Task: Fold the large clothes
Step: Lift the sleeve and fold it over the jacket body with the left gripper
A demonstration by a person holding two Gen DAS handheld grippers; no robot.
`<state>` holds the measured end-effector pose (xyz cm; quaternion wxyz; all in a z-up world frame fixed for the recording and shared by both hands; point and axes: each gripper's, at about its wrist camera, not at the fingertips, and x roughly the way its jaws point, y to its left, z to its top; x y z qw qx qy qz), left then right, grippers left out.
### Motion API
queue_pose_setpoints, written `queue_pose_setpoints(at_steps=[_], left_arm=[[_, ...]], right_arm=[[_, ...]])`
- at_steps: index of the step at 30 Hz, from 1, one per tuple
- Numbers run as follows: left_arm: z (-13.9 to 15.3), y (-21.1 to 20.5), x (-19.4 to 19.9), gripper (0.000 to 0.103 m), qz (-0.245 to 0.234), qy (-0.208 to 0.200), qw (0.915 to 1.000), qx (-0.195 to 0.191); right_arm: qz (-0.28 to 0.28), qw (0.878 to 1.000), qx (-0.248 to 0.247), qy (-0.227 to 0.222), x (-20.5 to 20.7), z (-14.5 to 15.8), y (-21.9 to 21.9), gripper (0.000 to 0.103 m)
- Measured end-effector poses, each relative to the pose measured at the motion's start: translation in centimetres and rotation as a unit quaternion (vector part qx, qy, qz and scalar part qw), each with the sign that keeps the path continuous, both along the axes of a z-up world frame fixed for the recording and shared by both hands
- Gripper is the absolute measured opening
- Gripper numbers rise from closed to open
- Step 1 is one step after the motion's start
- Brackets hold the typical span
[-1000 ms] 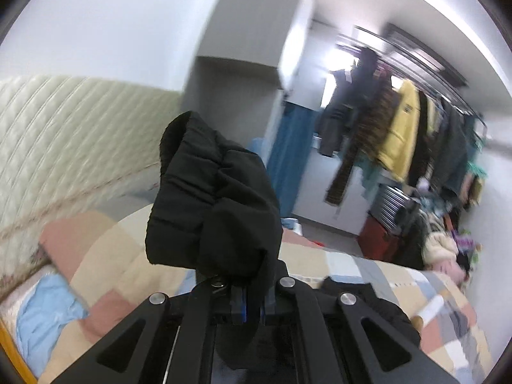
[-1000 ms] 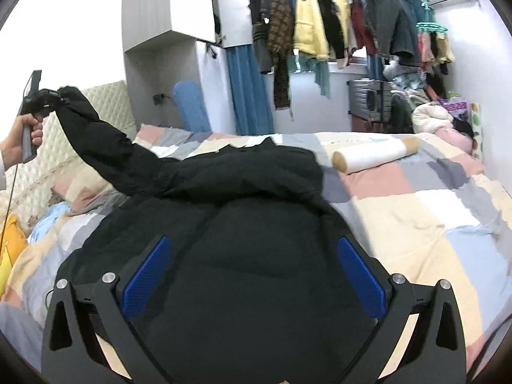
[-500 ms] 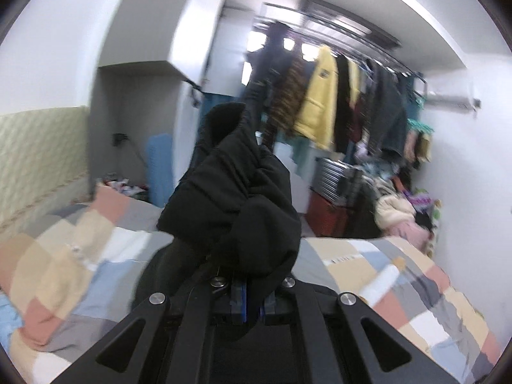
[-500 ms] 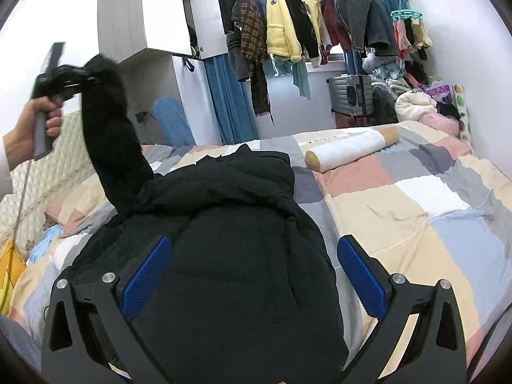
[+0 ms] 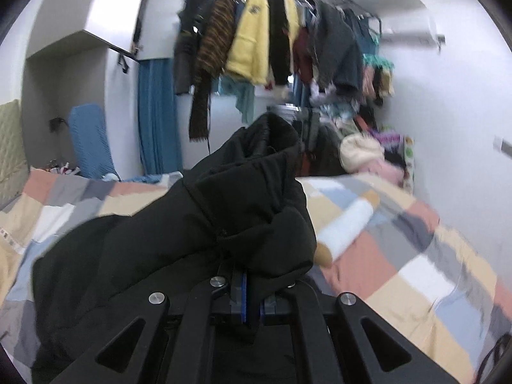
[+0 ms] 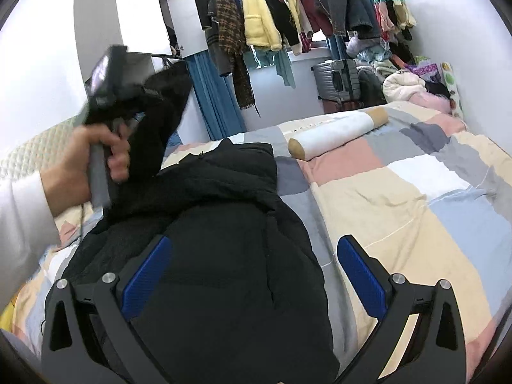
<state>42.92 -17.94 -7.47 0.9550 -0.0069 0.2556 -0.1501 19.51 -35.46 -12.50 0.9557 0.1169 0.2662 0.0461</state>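
A large black padded jacket [image 6: 230, 256] lies spread on the patchwork bed cover [image 6: 400, 204]. My left gripper [image 5: 251, 291] is shut on the cuff of the jacket's sleeve [image 5: 243, 204] and holds it raised above the bed; the right wrist view shows it [image 6: 150, 96] lifted at the left, over the jacket's shoulder. My right gripper [image 6: 252, 275] is open with its blue pads wide apart, hovering just above the jacket's body, holding nothing.
A white and tan bolster [image 6: 339, 134] lies across the bed beyond the jacket. A rail of hanging clothes [image 6: 288, 9] runs along the far wall, with a suitcase [image 6: 336, 80] and piled clothes [image 6: 403, 83] below it. A padded headboard [image 6: 28, 150] is at the left.
My left gripper has carried the sleeve from far out at the left, up and inward toward the jacket's middle. The right gripper stays open over the jacket's body.
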Motion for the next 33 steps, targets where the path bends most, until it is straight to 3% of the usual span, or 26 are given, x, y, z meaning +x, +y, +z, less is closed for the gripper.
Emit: queue_pose_setpoints(at_steps=[7, 10, 13, 19, 26, 29, 30, 31, 33], left_arm=[[-8.3, -2.7, 2.7, 0.004, -0.003, 0.047, 0.9989, 0.000], [-11.7, -4.3, 3.9, 0.004, -0.006, 0.075, 0.9966, 0.033], [-13.8, -4.9, 4.6, 0.004, 0.000, 0.087, 0.9956, 0.036], [-14.2, -5.9, 4.7, 0.004, 0.006, 0.084, 0.9955, 0.042], [-11.7, -5.4, 2.1, 0.009, 0.017, 0.063, 0.9975, 0.027], [-10.7, -5.1, 0.4, 0.024, 0.025, 0.075, 0.9961, 0.039], [-10.4, -4.9, -0.1, 0.032, 0.028, 0.080, 0.9956, 0.040], [-10.0, -4.6, -0.9, 0.048, 0.034, 0.083, 0.9951, 0.042], [-9.1, -4.1, -2.2, 0.065, 0.037, 0.074, 0.9955, 0.045]], right_arm=[[0.011, 1.000, 0.009, 0.017, 1.9, -1.7, -0.5, 0.103], [0.009, 0.999, 0.017, 0.026, 2.4, -2.4, -0.9, 0.103], [0.006, 0.999, 0.030, 0.029, 2.5, -2.8, -1.2, 0.103], [0.009, 0.998, 0.035, 0.047, 3.4, -4.0, -0.8, 0.103], [0.000, 0.999, 0.025, 0.028, 2.8, -3.3, -0.6, 0.103], [-0.002, 0.999, 0.023, 0.024, 2.5, -3.1, -0.8, 0.103], [-0.004, 0.999, 0.022, 0.024, 2.5, -3.1, -0.9, 0.103], [-0.006, 0.999, 0.022, 0.022, 2.4, -3.0, -0.9, 0.103], [-0.010, 0.999, 0.020, 0.023, 2.2, -2.9, -0.9, 0.103]])
